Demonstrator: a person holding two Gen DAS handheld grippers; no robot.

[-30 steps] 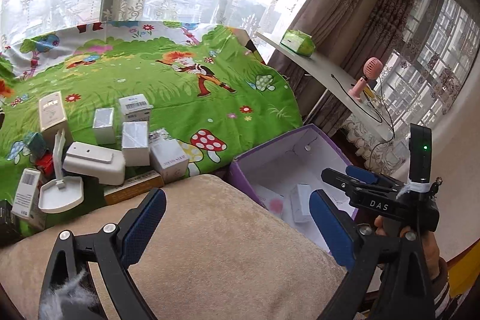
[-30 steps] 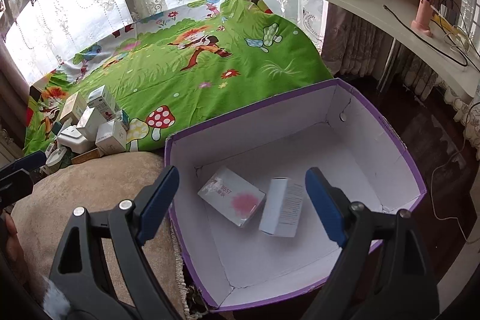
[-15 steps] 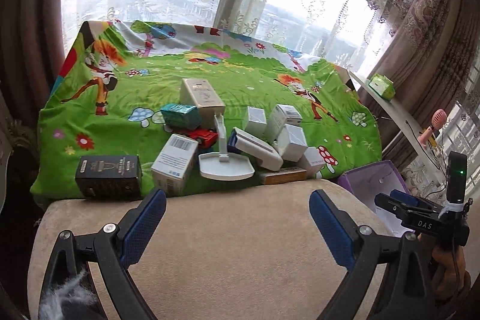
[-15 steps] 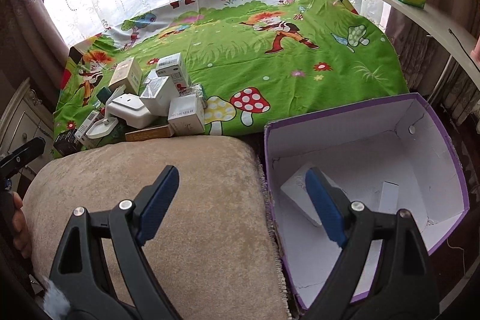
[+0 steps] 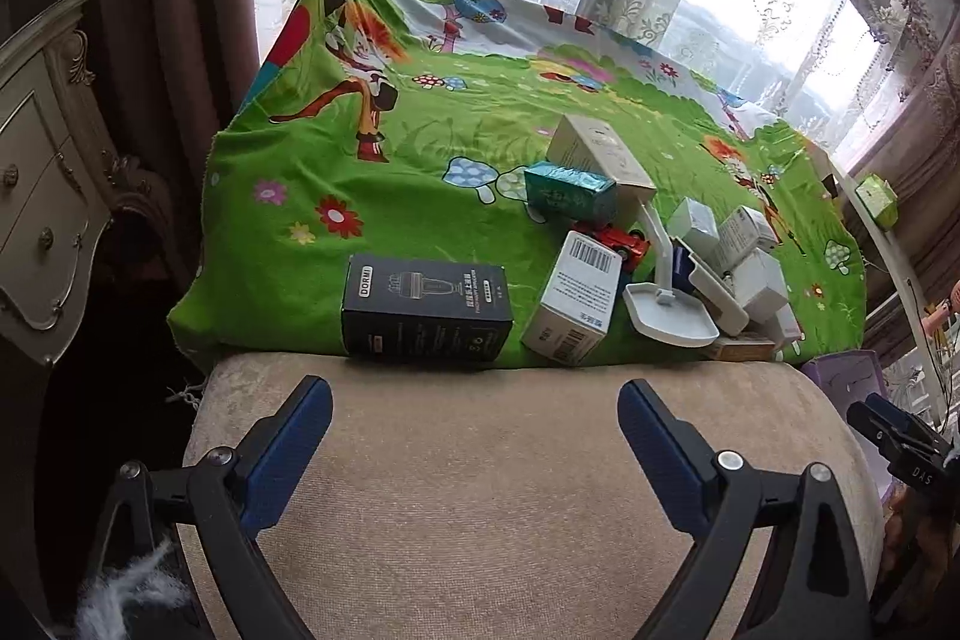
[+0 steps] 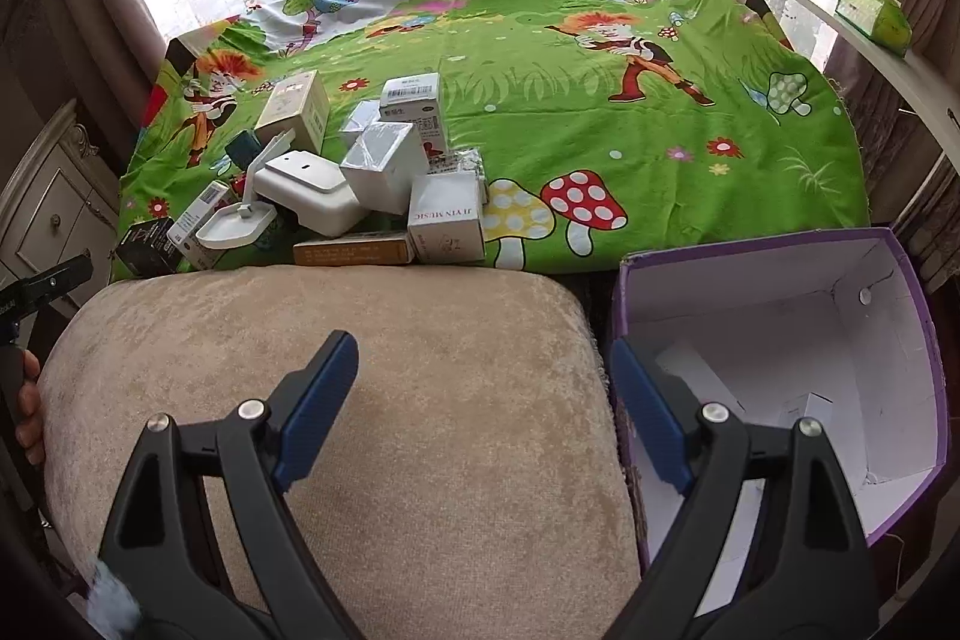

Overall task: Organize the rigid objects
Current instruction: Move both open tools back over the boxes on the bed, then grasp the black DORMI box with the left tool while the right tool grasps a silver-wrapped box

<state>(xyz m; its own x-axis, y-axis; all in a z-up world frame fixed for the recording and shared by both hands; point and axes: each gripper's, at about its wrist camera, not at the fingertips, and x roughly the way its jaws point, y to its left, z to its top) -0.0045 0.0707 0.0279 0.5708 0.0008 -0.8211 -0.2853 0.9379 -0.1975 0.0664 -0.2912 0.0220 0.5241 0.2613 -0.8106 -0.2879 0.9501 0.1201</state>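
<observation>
Boxes [image 5: 576, 304] beyond cushion [image 5: 480, 460], ahead of empty left gripper [image 5: 474, 454]

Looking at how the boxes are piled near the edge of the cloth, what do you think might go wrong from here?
1. The black box and white barcode box sit at the cloth's near edge; a nudge might tip them off.
2. The pile is crowded: lifting the white stand may shift boxes touching it.
3. Both grippers, left and right, are open and empty.

On the green cartoon-print cloth [image 6: 600, 100]: one black rectangular carton [image 5: 425, 309], one teal foil box [image 5: 569, 189], one red toy car [image 5: 621, 241], one white plastic stand [image 5: 669, 319]. Beside it: one purple cardboard bin [image 6: 780, 244].
</observation>
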